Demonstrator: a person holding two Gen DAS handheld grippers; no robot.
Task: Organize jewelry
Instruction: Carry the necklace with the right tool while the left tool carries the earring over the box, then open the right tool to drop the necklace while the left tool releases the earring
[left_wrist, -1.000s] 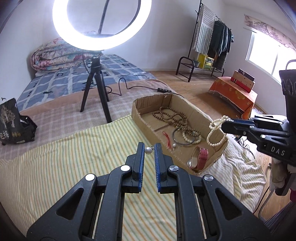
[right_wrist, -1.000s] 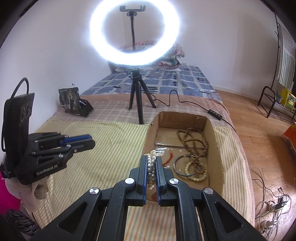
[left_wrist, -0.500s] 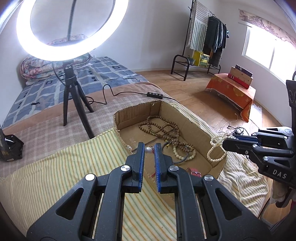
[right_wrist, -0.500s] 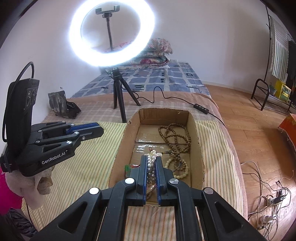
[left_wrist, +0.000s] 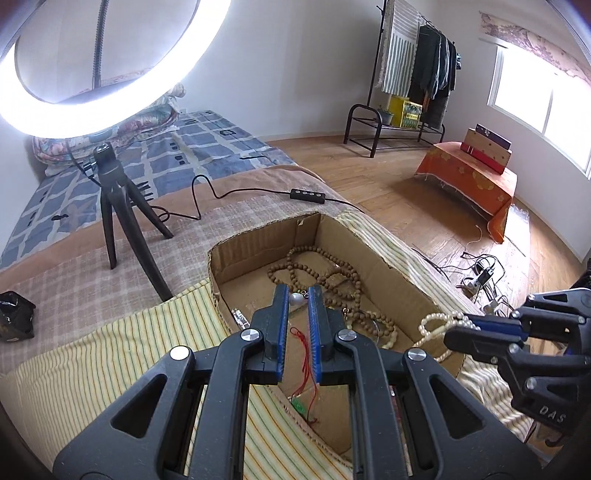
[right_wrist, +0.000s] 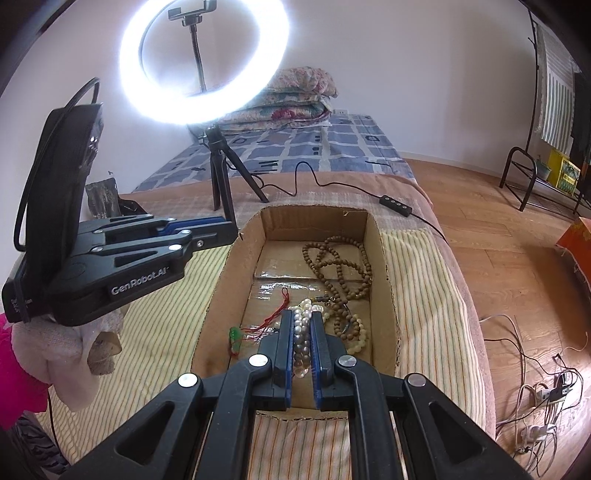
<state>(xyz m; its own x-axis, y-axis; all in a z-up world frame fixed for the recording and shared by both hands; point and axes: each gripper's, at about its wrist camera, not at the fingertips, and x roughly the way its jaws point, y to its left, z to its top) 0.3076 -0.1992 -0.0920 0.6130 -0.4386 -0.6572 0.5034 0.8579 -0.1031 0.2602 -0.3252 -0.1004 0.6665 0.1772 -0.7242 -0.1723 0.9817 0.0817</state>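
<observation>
Pearls up front: the pearl strand (right_wrist: 301, 332) sits pinched between the right gripper (right_wrist: 302, 325) pads, dangling over the cardboard box (right_wrist: 388, 295). Left gripper (left_wrist: 298, 300) clamps a single pearl pendant (left_wrist: 295, 298) above the box's near end. Wooden bead necklace (right_wrist: 340, 266) lies inside, on the striped bed (right_wrist: 424, 314).

I see both views bright and sharp; ring light (right_wrist: 203, 59) blows out upper left, window (left_wrist: 546, 110) glares upper right of left view, fisheye bends edges, corners dark.
</observation>
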